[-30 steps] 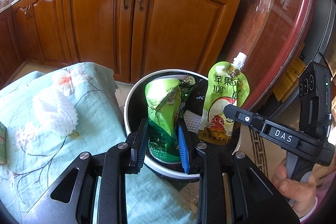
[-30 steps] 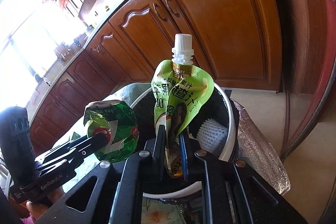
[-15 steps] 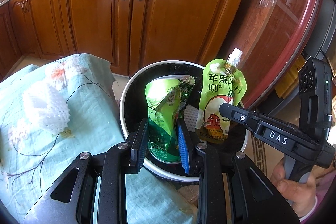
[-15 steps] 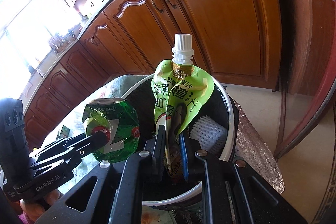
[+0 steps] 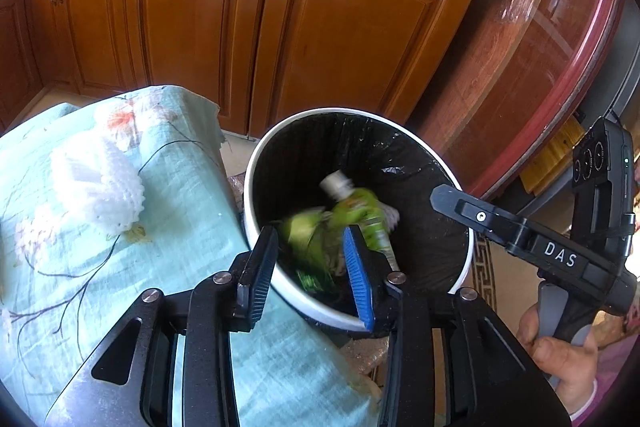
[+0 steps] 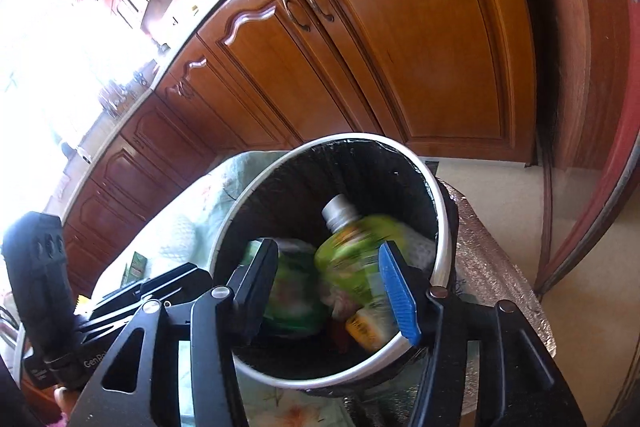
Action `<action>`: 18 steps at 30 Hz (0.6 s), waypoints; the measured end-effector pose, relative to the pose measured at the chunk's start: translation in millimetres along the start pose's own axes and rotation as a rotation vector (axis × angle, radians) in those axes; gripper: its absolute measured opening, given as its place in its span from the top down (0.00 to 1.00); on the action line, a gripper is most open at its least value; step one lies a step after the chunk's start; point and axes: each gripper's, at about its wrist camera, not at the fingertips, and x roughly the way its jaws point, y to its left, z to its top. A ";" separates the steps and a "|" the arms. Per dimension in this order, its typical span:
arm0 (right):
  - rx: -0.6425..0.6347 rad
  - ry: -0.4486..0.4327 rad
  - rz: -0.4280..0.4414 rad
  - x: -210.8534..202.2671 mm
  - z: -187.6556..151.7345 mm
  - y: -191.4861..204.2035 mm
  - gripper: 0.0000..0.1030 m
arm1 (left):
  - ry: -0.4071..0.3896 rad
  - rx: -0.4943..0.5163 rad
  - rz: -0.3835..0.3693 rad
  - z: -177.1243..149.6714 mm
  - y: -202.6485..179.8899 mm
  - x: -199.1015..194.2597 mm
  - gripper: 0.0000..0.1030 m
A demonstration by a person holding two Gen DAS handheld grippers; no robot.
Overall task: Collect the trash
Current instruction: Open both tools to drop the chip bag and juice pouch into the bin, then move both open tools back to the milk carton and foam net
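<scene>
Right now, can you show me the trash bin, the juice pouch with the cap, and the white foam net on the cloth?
trash bin point(image 5: 256, 163): left wrist view, on its white rim.
juice pouch point(image 6: 352, 251): right wrist view, on its green body.
white foam net point(image 5: 100, 183): left wrist view, on its middle.

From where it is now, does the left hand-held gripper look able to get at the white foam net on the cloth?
Probably yes. The foam net lies uncovered on the flowered cloth, beside the left hand-held gripper, whose jaws are opening over the bin with nothing gripped. Nothing stands between them.
</scene>
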 end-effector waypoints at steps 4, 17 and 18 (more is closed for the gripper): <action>0.012 -0.026 0.025 -7.5 -7.3 4.9 0.23 | -0.027 -0.031 0.016 -11.9 11.6 -15.7 0.50; -0.085 -0.068 0.030 -19.8 -45.8 57.9 0.12 | -0.084 -0.203 0.091 -66.8 74.9 -67.0 0.36; -0.097 -0.066 0.031 -19.4 -47.9 63.2 0.11 | -0.085 -0.214 0.102 -71.7 81.3 -70.8 0.36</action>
